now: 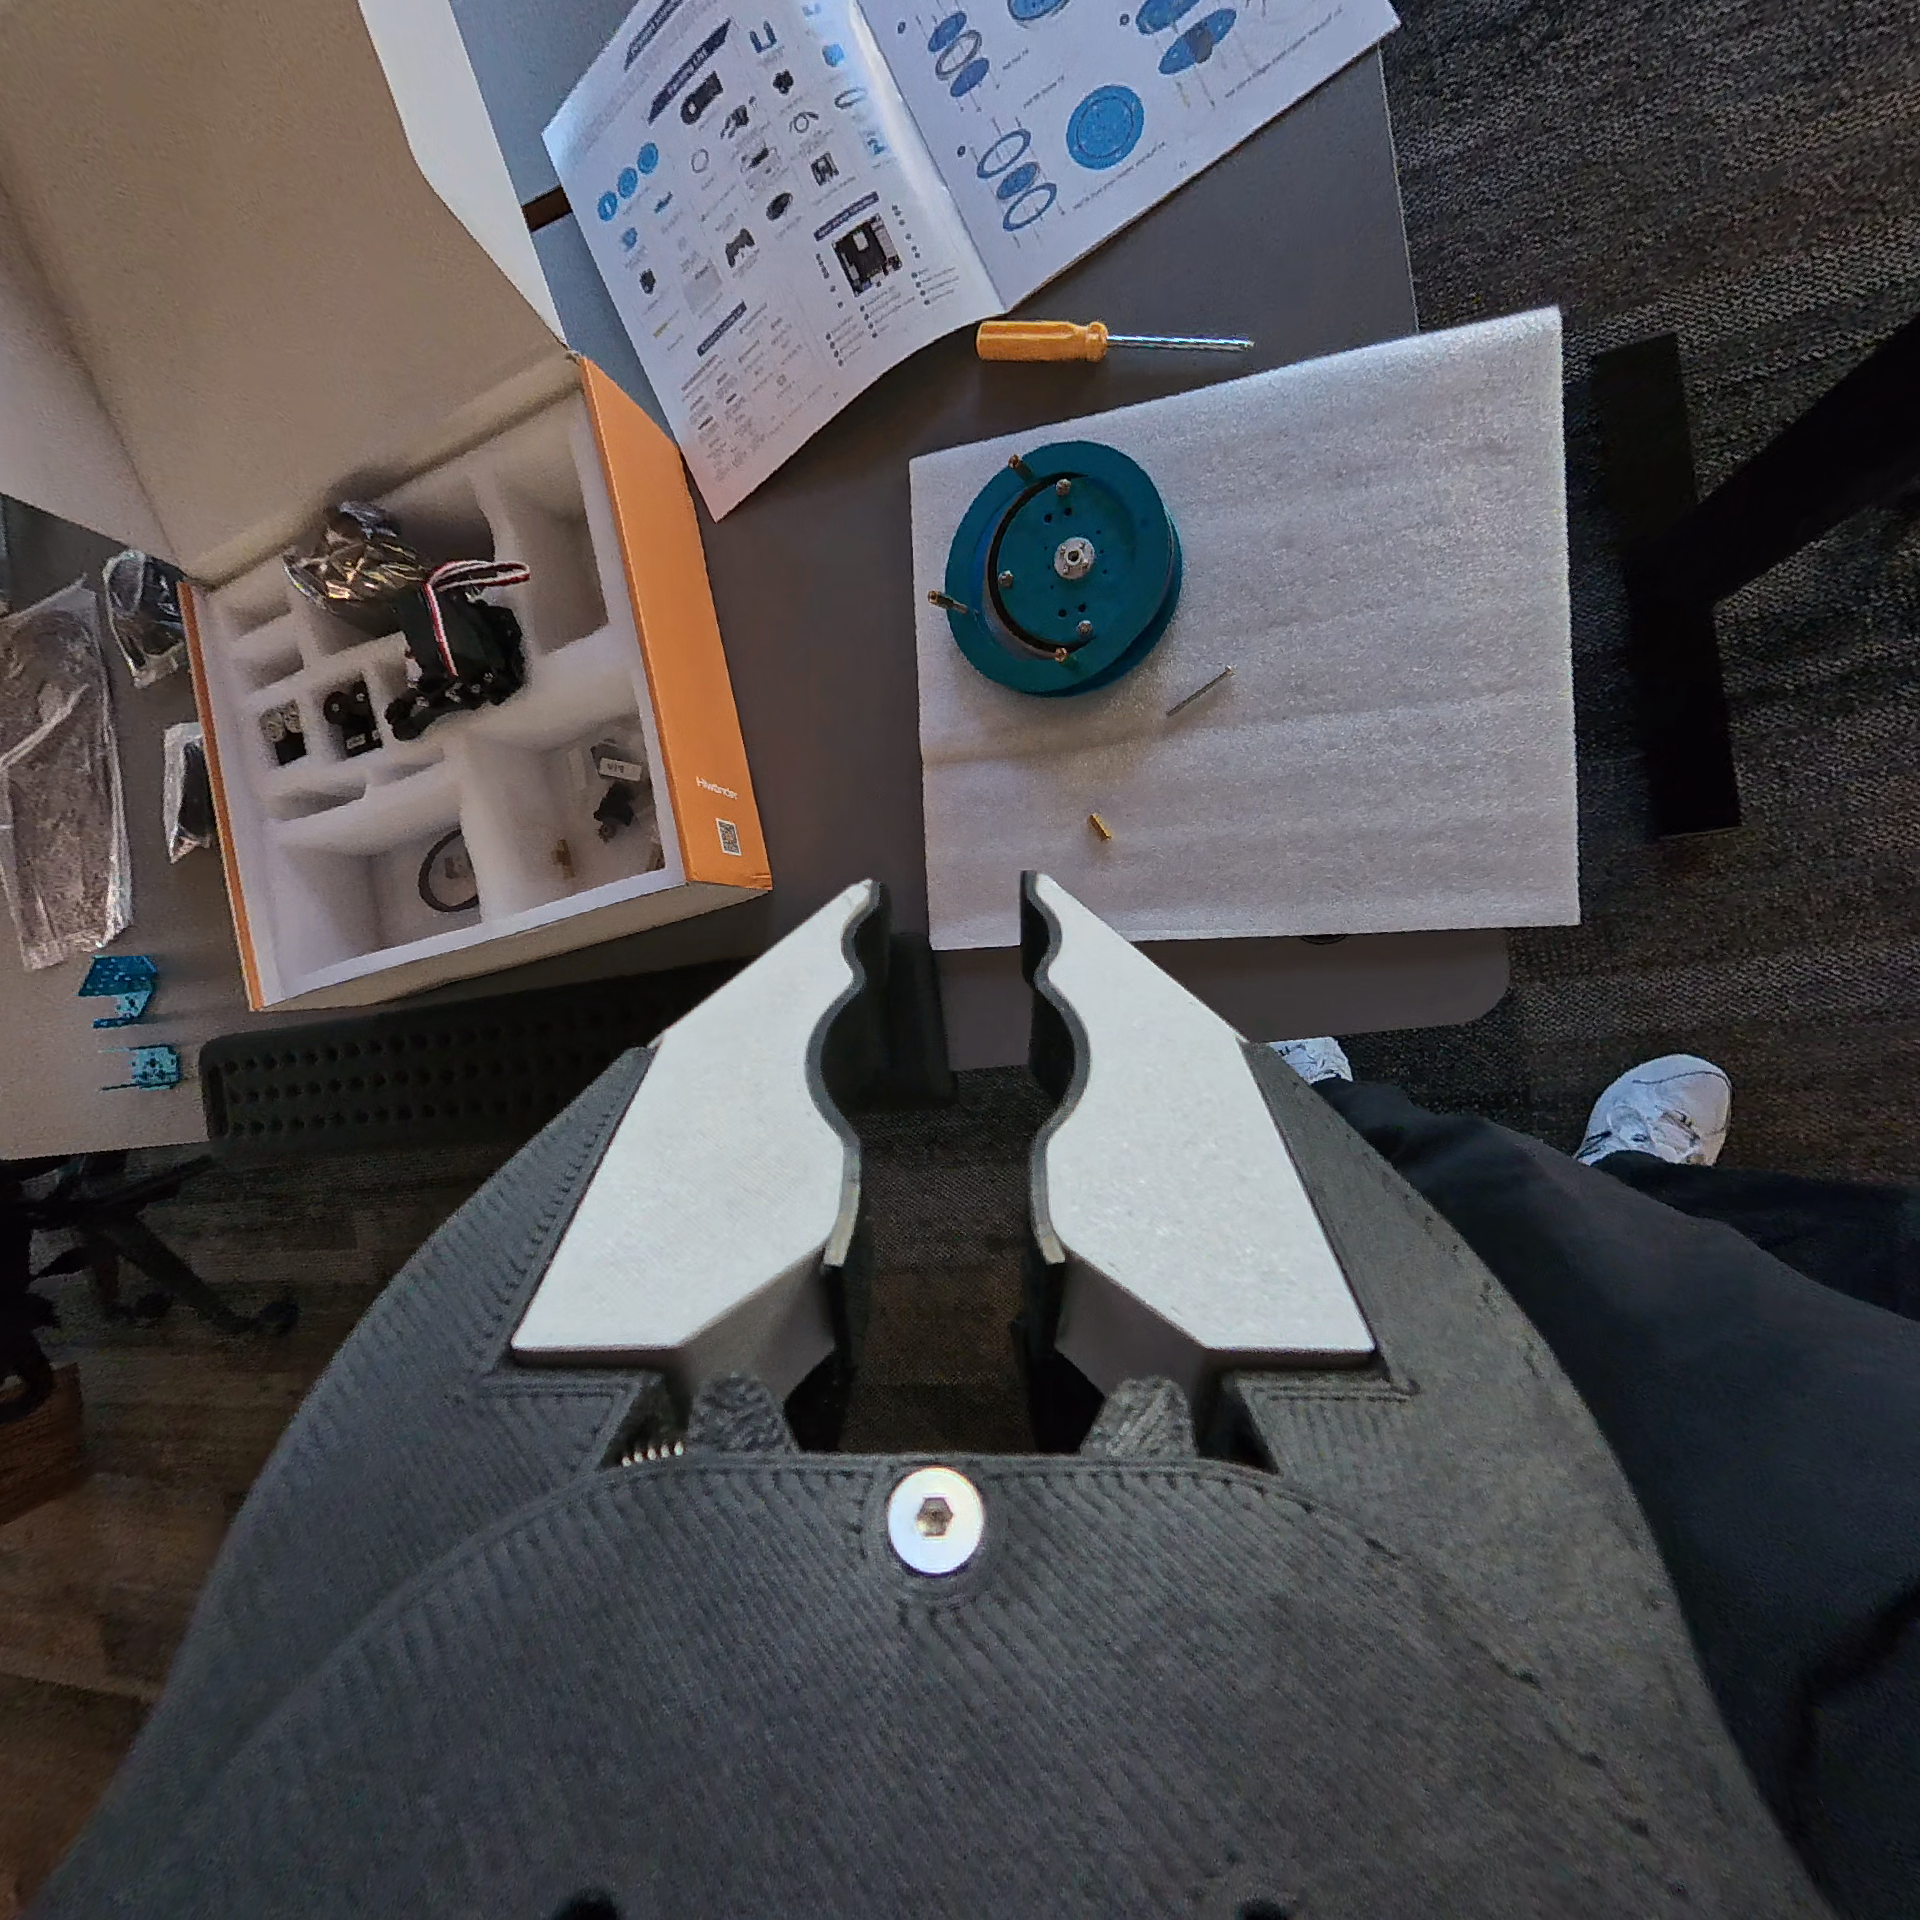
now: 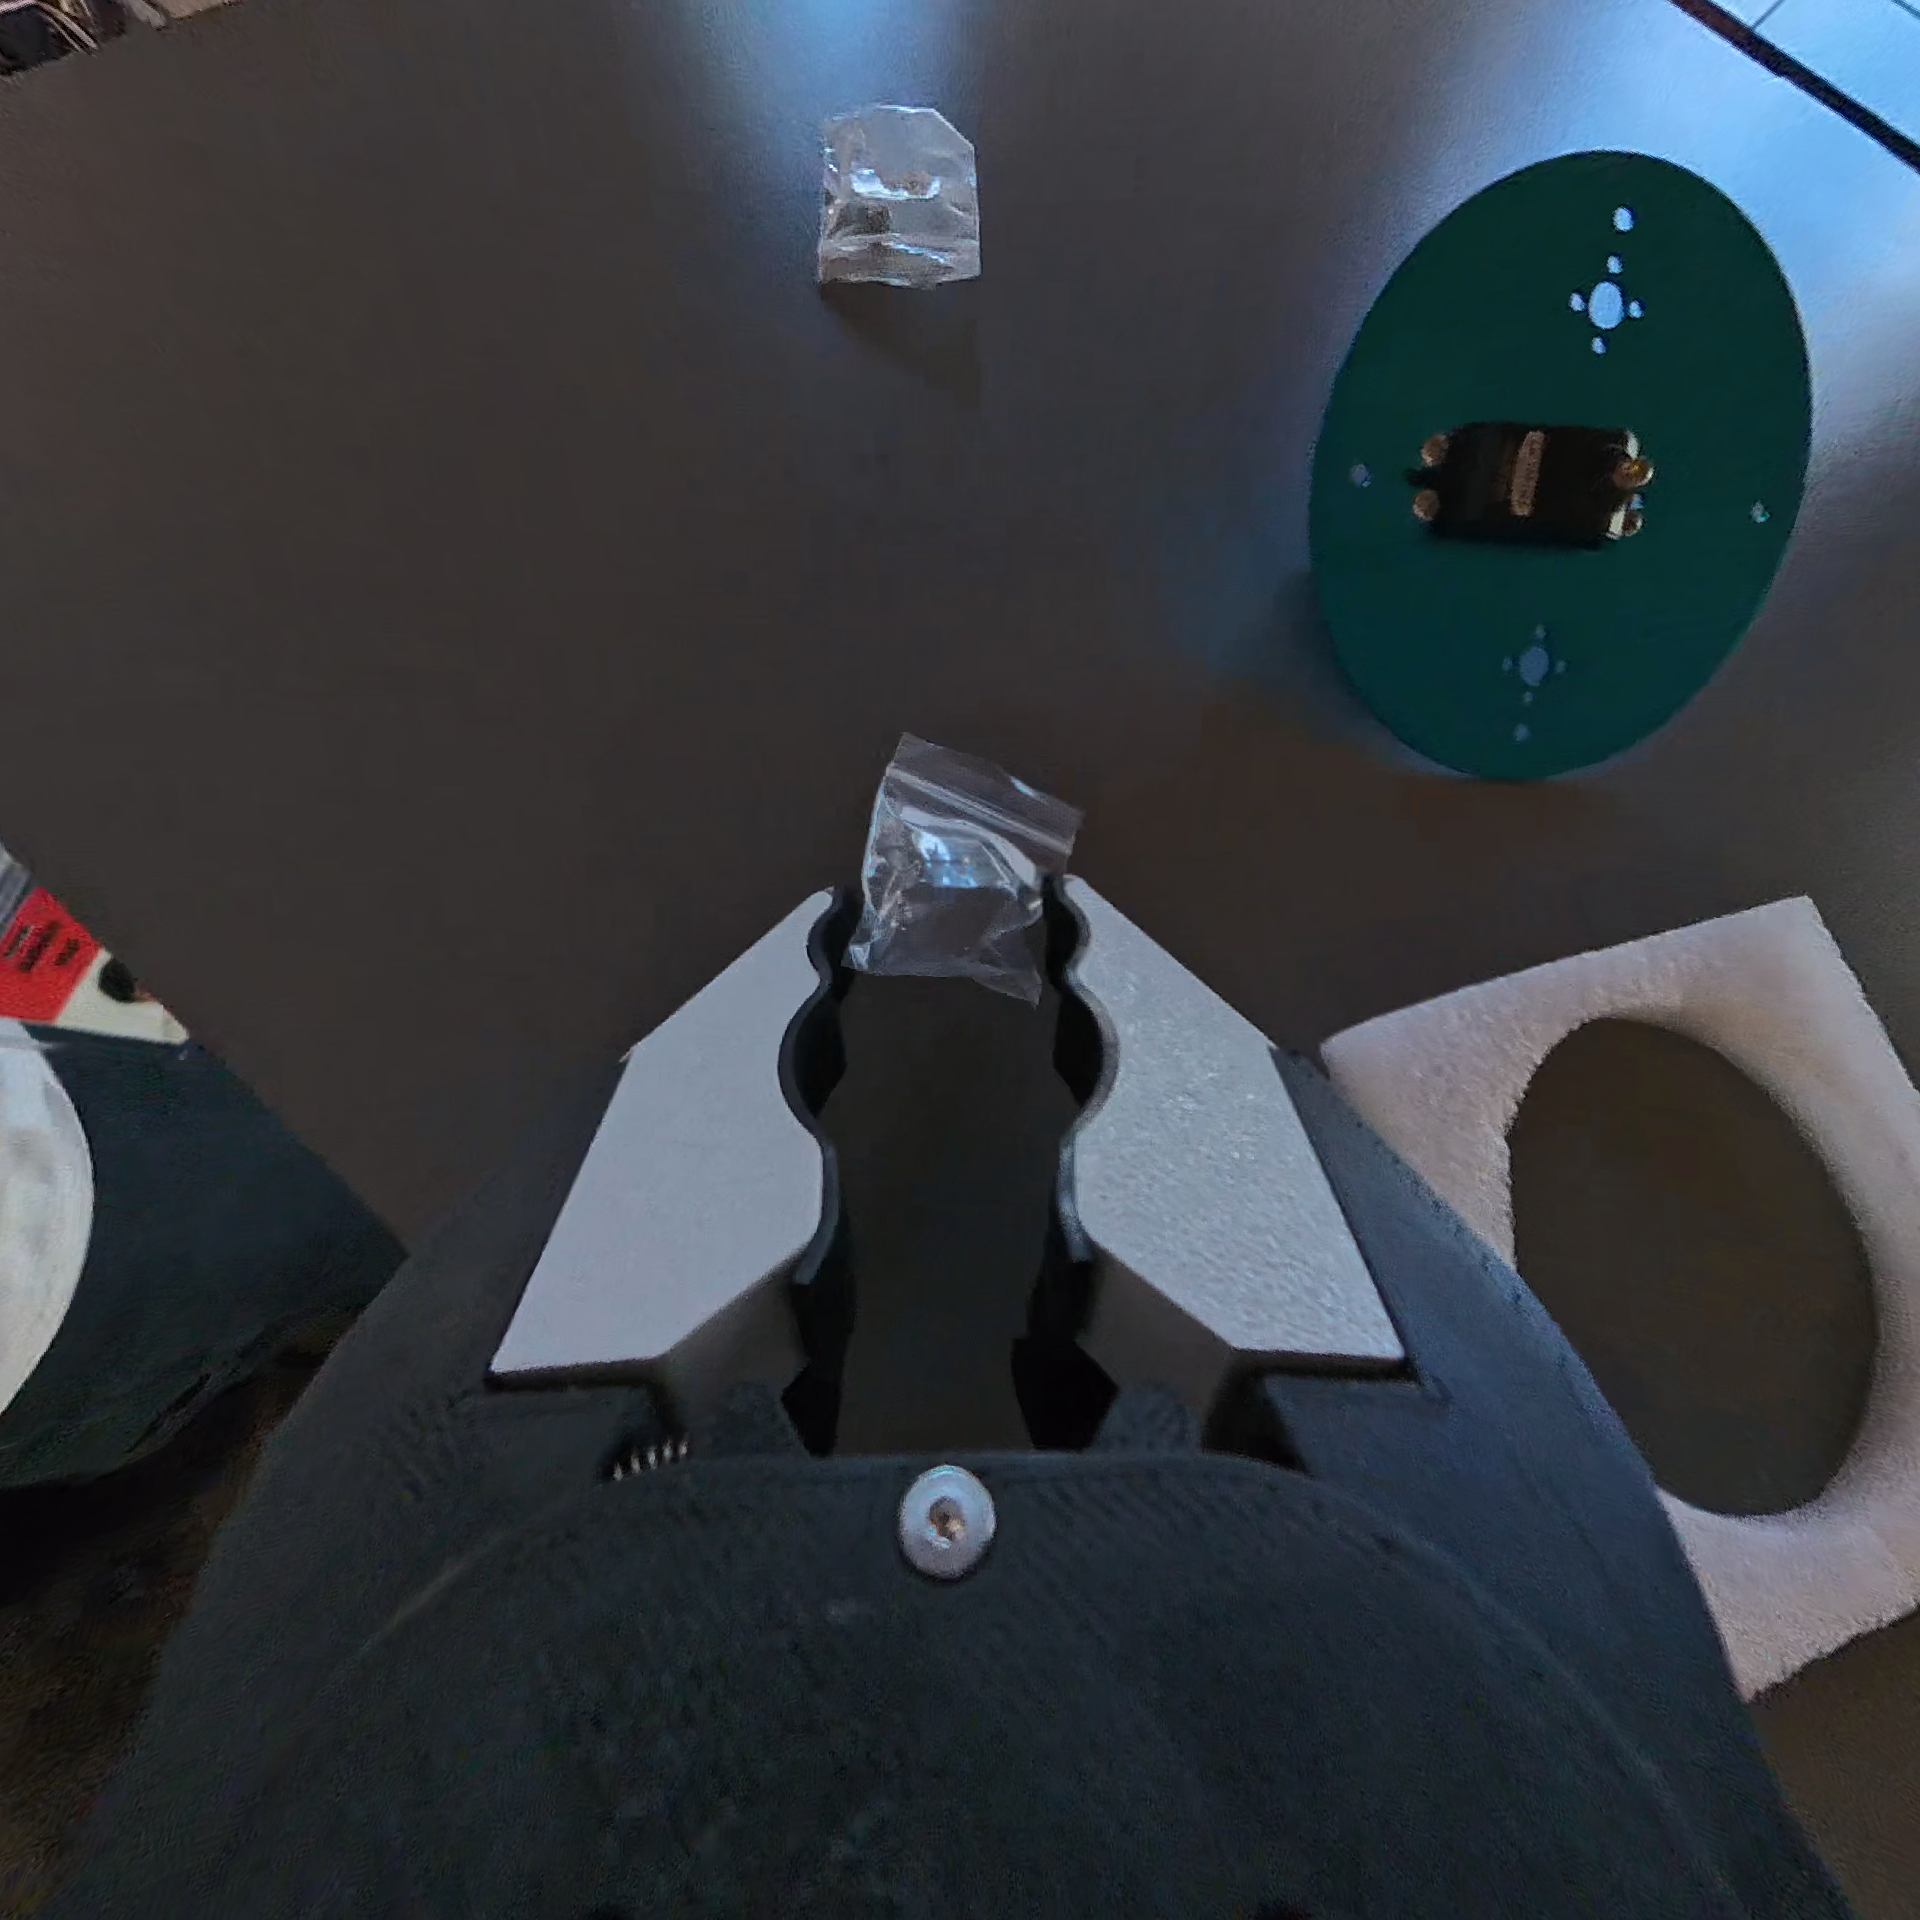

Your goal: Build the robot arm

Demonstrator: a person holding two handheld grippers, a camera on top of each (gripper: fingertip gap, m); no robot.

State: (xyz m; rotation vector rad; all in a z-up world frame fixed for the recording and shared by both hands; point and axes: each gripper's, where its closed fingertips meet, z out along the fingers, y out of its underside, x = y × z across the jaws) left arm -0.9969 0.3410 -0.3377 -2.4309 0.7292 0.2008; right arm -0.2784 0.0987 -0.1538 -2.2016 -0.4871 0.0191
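Observation:
My left gripper (image 1: 956, 914) is open and empty, held above the near edge of the grey table (image 1: 831, 644), just short of a white foam sheet (image 1: 1351, 582). A blue round disc assembly (image 1: 1065, 566) with brass standoffs lies on that sheet, with a loose brass standoff (image 1: 1098, 826) and a thin metal pin (image 1: 1198, 691) beside it. My right gripper (image 2: 943, 899) is closed on a small clear plastic bag (image 2: 961, 873) holding a dark part; the bag sits between both fingertips and sticks out past them, over the dark table (image 2: 468, 520).
An orange screwdriver (image 1: 1049, 340), an open instruction booklet (image 1: 935, 177) and an open orange parts box (image 1: 447, 707) lie beyond my left gripper. A second clear bag (image 2: 899, 197), a green round plate with a servo (image 2: 1558, 468) and a cut-out foam block (image 2: 1662, 1247) surround my right gripper. Across from one pair of fingers to the other is roughly 80 cm.

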